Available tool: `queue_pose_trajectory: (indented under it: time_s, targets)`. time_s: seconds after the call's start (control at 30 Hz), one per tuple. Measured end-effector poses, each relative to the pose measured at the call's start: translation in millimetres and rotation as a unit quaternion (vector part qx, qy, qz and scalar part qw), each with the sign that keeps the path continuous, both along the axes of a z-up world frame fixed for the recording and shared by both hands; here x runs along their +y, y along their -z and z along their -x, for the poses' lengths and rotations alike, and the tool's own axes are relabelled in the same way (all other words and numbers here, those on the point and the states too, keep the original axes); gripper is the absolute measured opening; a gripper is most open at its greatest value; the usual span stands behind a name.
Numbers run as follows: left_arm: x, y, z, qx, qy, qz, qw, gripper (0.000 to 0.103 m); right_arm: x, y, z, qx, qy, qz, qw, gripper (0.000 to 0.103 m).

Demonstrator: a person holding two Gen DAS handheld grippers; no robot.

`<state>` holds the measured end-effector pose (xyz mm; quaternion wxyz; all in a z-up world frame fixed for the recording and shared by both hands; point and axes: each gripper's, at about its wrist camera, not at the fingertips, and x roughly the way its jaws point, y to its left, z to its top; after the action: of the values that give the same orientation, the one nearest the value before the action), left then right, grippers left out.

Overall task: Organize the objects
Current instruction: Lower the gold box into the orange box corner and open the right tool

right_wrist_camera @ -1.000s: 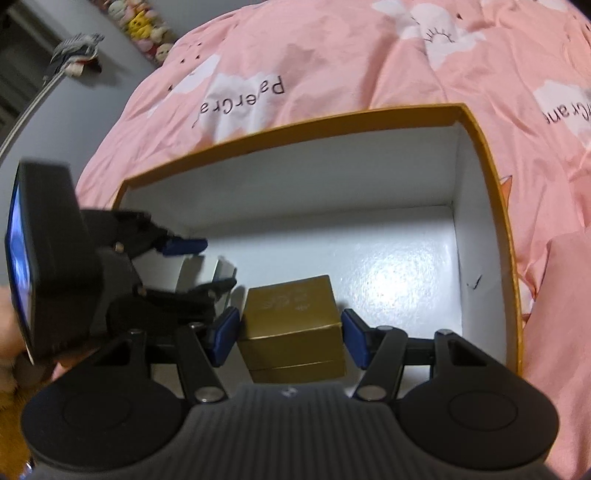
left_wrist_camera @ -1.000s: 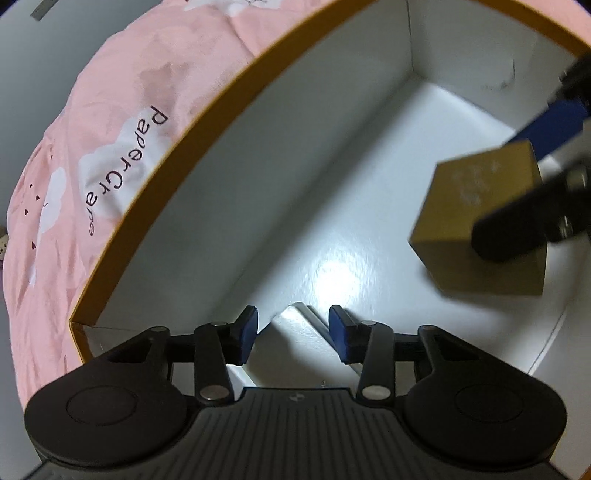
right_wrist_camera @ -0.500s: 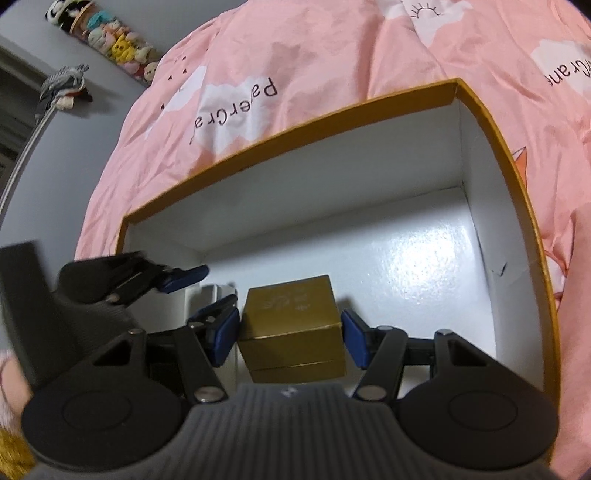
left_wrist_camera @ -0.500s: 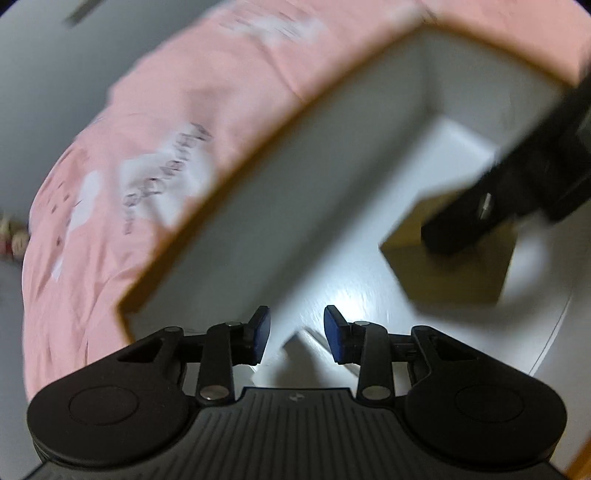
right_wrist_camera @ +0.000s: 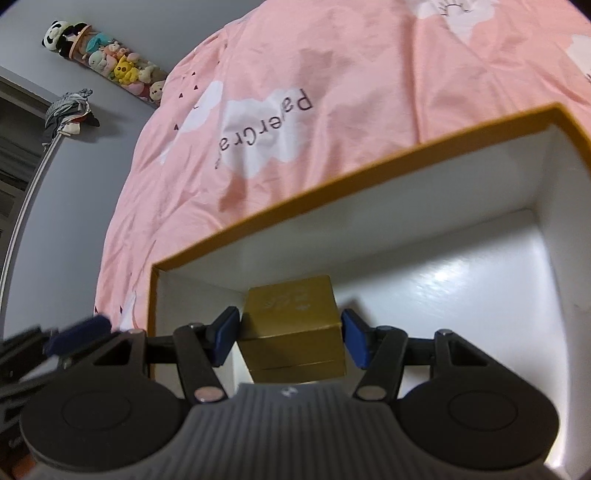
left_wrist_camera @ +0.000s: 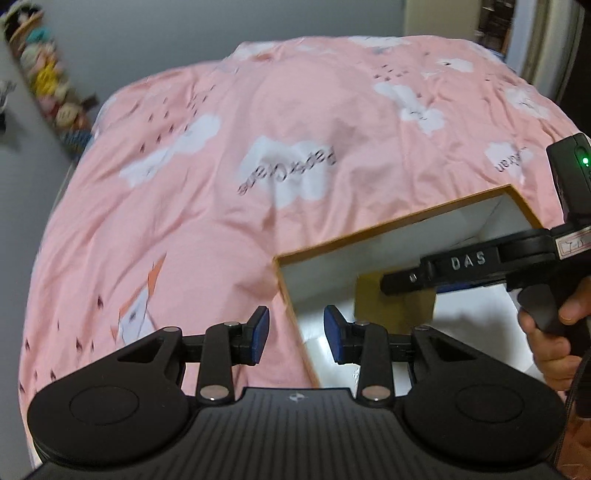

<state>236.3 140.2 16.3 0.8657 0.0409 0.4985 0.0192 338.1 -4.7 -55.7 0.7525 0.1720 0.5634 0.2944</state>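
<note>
One gold box, right gripper clamped

Square cardboard cube box: metallic gold, faint pale motif on top.
Large open cardboard box: orange-gold rim, glossy white inside.
Cotton bedspread: pink with white clouds, dark specks, black lettering.
Gripper finger pads: blue on black arms.
Wall, upper left of the frame: grey-blue.
</note>
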Motion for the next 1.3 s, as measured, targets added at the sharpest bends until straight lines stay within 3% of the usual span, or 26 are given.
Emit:
queue_pose_trajectory:
  time_s: [0.1, 0.33, 0.53, 0.6, 0.67, 0.83, 0.97, 1.0, 1.03, 1.1, 1.13, 1.23, 1.3]
  targets:
    - [10, 11, 0, 0.022, -0.016, 0.025, 0.9993, 0.041, 13, 2, -3, 0.000, -0.002, 0.003, 1.000, 0.062]
    - [17, 31, 1, 0.055, -0.026, 0.060, 0.9963, 0.013, 32, 9, -6, 0.003, -0.013, 0.001, 1.000, 0.063]
    - [19, 36, 5, 0.047, -0.041, 0.076, 0.9952, 0.009, 36, 4, -6, -0.006, -0.016, -0.040, 0.999, 0.063]
    - [20, 37, 7, 0.041, -0.048, 0.083, 0.9945, 0.009, 38, 3, -5, -0.012, -0.024, -0.040, 0.999, 0.059]
    - [23, 37, 8, 0.036, -0.054, 0.091, 0.9937, 0.009, 39, 5, -6, -0.009, -0.029, -0.038, 0.999, 0.044]
    - [26, 38, 10, 0.031, -0.063, 0.104, 0.9920, 0.009, 44, 12, -7, -0.012, -0.032, -0.036, 0.999, 0.022]
    - [27, 38, 11, 0.028, -0.066, 0.108, 0.9915, 0.009, 40, 5, -2, -0.046, -0.019, -0.011, 0.999, 0.025]
    - [27, 38, 11, 0.027, -0.067, 0.108, 0.9915, 0.009, 38, 4, -1, -0.052, -0.015, -0.008, 0.998, 0.028]
    - [27, 39, 12, 0.026, -0.068, 0.108, 0.9915, 0.009, 36, 4, -1, -0.053, -0.013, -0.006, 0.998, 0.039]
    - [27, 39, 12, 0.024, -0.070, 0.108, 0.9914, 0.009, 37, 8, -3, -0.047, -0.020, 0.002, 0.999, 0.040]
    - [27, 39, 12, 0.023, -0.071, 0.108, 0.9914, 0.009, 38, 10, -4, -0.042, -0.025, 0.002, 0.999, 0.038]
    - [26, 39, 12, 0.022, -0.072, 0.106, 0.9915, 0.009, 45, 15, -1, -0.035, -0.043, 0.001, 0.998, 0.017]
    - [26, 39, 12, 0.024, -0.074, 0.105, 0.9915, 0.008, 50, 17, 2, -0.030, -0.053, -0.006, 0.998, 0.015]
